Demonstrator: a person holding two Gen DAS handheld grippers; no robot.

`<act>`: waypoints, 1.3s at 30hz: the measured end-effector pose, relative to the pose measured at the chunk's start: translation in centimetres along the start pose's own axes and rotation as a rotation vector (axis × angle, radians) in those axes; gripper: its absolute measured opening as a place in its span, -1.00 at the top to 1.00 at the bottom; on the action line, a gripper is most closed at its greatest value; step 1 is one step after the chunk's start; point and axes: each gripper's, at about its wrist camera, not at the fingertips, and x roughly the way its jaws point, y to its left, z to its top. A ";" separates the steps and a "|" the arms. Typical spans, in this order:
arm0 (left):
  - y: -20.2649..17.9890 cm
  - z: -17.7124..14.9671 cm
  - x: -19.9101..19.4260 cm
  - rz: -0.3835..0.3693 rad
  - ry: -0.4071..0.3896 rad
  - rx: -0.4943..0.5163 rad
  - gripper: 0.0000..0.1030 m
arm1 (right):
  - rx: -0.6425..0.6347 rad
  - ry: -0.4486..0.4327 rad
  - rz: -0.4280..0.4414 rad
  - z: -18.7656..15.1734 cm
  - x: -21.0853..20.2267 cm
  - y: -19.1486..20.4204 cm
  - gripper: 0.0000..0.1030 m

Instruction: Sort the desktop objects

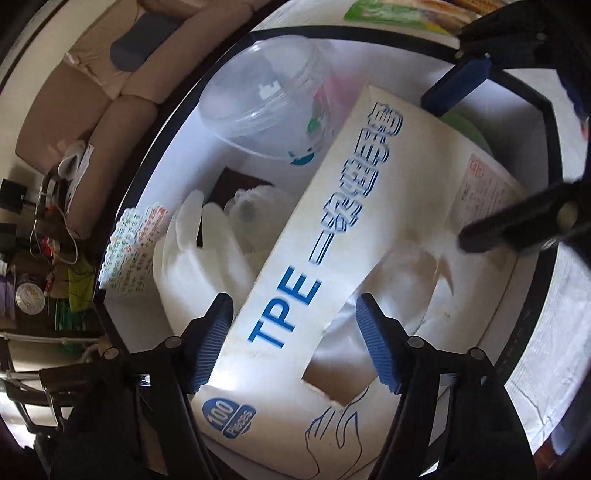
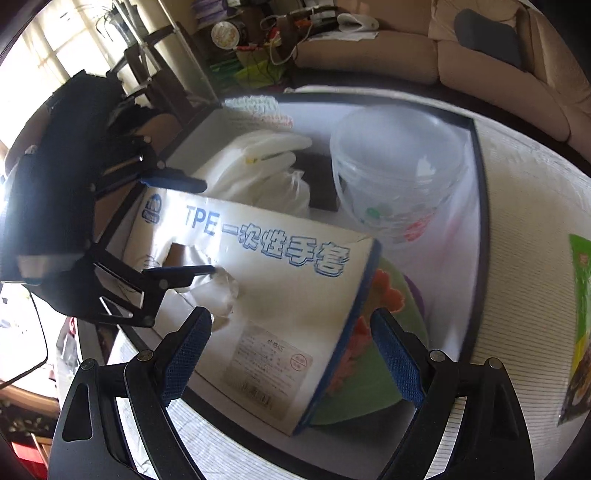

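Right now both grippers, left (image 1: 295, 341) and right (image 2: 291, 354), stand spread around opposite ends of the glove box (image 2: 266, 284), which lies tilted across the crowded tray (image 2: 476, 221). Neither seems to pinch it, so I'd guess it could slide onto the green bowl (image 2: 365, 391) or knock the plastic tub (image 2: 399, 173).

A beige sofa (image 2: 480, 62) runs along the far side of the room, beyond the fingertips in the right wrist view, with a grey cushion (image 2: 487, 37) lying on its seat. Up and left of the fingers stands a cluttered side table (image 2: 258, 48) with cables and a round printed tin (image 2: 226, 34). Bright windows (image 2: 55, 59) fill the far left.
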 end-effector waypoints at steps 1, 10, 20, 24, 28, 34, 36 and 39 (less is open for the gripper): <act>0.1 0.2 0.0 -0.004 0.003 -0.012 -0.13 | -0.009 0.006 -0.012 0.1 0.2 0.2 -0.76; 2.8 -0.6 -3.6 0.004 -0.082 -0.277 -0.10 | 0.086 -0.101 0.105 0.9 -1.8 -1.3 -0.80; 9.8 -8.8 -10.9 -0.241 -0.360 -1.143 -0.11 | 0.245 -0.352 0.222 -0.1 -9.9 -2.6 -0.81; 8.8 -13.6 -10.6 -0.467 -0.552 -1.521 -0.10 | 0.208 -0.325 0.216 -0.4 -9.5 0.2 -0.82; 6.3 -16.4 -9.5 -0.628 -0.657 -1.772 -0.07 | 0.198 -0.282 0.154 -1.0 -7.7 2.0 -0.82; 2.5 -16.9 -9.4 -0.875 -0.845 -1.939 -0.06 | 0.255 -0.312 0.105 -1.8 -6.5 0.8 -0.82; 1.8 -16.6 -9.0 -0.881 -0.831 -1.950 -0.06 | 0.272 -0.326 0.113 -2.1 -6.7 0.2 -0.82; 1.3 -17.1 -9.5 -0.802 -0.770 -1.938 -0.06 | 0.247 -0.311 0.103 -2.0 -6.8 -0.1 -0.82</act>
